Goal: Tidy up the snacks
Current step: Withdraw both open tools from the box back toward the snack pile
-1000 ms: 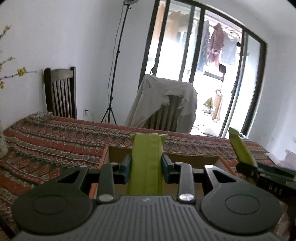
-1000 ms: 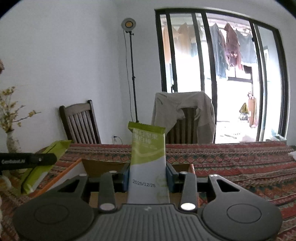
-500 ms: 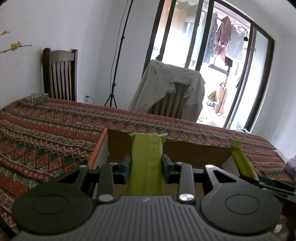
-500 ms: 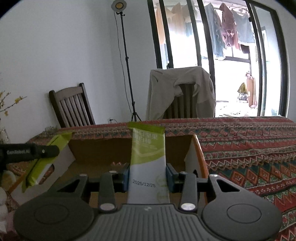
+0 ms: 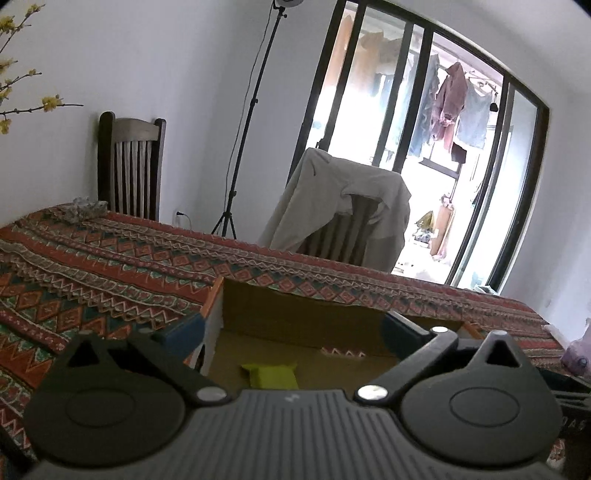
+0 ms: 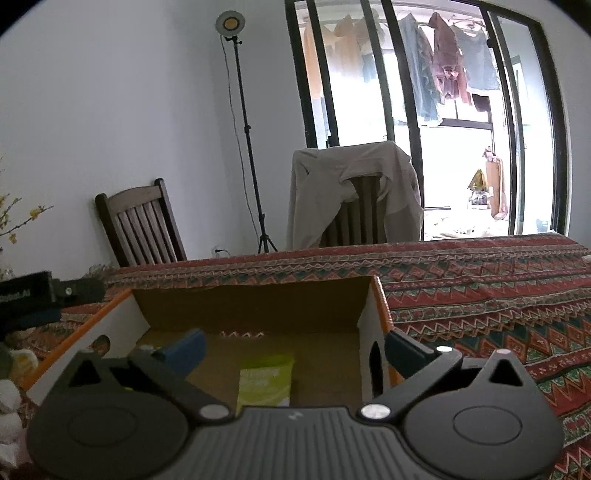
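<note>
Both packets dropped into box (image 6: pixel 255 310) | tongs opening, empty | draped chair (image 6: pixel 354 199) probably clear behind

Daylight floods in from the glass doors (image 5: pixel 424 155), blown out white around the hanging clothes (image 6: pixel 447 70). Room interior dimmer, walls greyish. Lamp (image 6: pixel 230 23) on a stand glows faintly. Box (image 6: pixel 255 306) interior shadowed, inner walls dark. Gripper bodies in the foreground are dark and slightly soft. Strong fisheye bending at the edges, black vignette in corners. Both views mildly grainy.
</note>
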Tool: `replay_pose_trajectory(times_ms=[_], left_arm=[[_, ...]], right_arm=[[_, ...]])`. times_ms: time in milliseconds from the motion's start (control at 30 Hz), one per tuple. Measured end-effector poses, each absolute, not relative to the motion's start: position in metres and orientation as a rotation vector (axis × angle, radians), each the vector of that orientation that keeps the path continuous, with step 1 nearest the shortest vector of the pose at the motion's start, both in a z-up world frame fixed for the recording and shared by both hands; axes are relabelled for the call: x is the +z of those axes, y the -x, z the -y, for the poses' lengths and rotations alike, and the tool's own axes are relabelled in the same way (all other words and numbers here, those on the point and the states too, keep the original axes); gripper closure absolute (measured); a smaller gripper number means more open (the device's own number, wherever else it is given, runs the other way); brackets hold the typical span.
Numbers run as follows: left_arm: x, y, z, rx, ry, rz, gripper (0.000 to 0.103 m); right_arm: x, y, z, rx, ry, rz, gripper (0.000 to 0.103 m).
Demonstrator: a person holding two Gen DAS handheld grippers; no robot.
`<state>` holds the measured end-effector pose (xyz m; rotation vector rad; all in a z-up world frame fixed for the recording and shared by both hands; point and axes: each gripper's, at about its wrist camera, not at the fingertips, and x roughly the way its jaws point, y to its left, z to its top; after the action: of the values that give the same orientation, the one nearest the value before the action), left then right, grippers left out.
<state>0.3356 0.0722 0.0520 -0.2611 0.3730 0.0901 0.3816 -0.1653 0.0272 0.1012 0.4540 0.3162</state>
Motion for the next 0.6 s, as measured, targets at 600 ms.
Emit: replay_pose_trajectory(times_ms=[600], left_arm=[[0.101,-0.283,-0.068,0.097,0.241,-0.322,0.0]], right_arm=[[0.076,-0.339,0.175,0.317,-0.081,-0.365,0.0]])
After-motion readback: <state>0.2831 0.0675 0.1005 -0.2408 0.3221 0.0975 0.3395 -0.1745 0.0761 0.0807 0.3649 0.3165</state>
